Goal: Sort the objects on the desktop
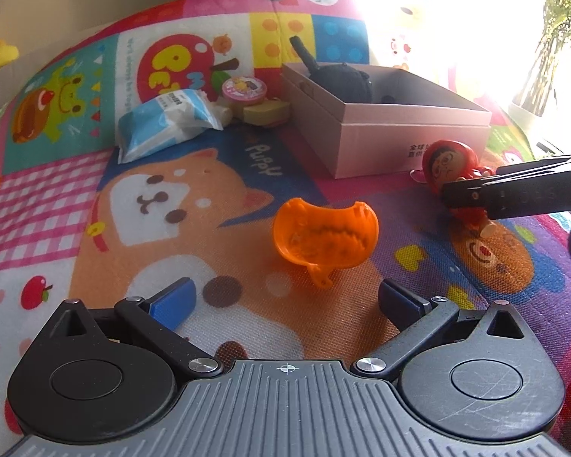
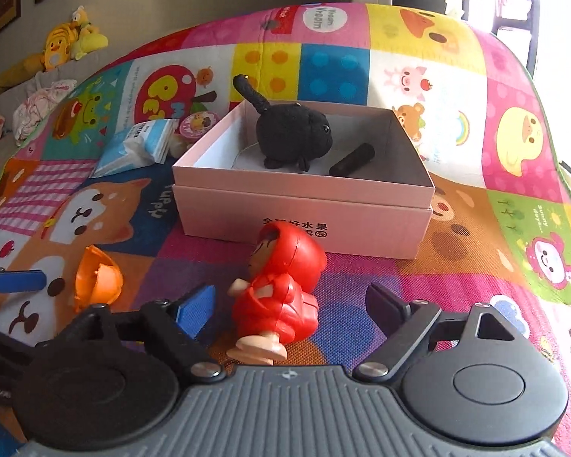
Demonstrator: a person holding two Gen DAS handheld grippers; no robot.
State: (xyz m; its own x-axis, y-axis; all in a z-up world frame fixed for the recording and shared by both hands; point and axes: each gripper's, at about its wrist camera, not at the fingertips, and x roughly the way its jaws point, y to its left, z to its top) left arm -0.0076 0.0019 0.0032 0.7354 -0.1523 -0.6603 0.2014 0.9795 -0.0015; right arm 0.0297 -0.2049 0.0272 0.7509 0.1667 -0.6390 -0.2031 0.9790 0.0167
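Pink box (image 2: 304,205) sits mid-mat, lid off. Inside: black plush cat (image 2: 293,139) and a dark cylinder (image 2: 352,165) lying beside it. Judged as two items already sorted.

Left on the play mat (image 2: 476,114), outside the box:
- red doll (image 2: 281,289), standing upright just in front of the box's near wall, not touching it as far as can be seen.
- orange cup (image 1: 323,232), tipped on its side, well left of the doll.
- blue-white packet (image 1: 167,123), pink round tin (image 1: 244,89) and a yellowish block (image 1: 274,112), clustered to the left of the box.

Right gripper (image 2: 289,304): jaws spread wide, doll standing between them. Neither pad presses on it; clear gap on the right side, left pad near but apart. Nothing gripped.

Left gripper (image 1: 285,301): jaws wide apart, empty, pointed at the cup, which lies just beyond the fingertips.

Progress, as a judgement: under halfway. Two pieces boxed, at least five loose. Doll looks like the piece in hand, cup a likely next. Box has room; the far right corner is bare.

Plush toys (image 2: 68,38) beyond the mat appear outside the job.
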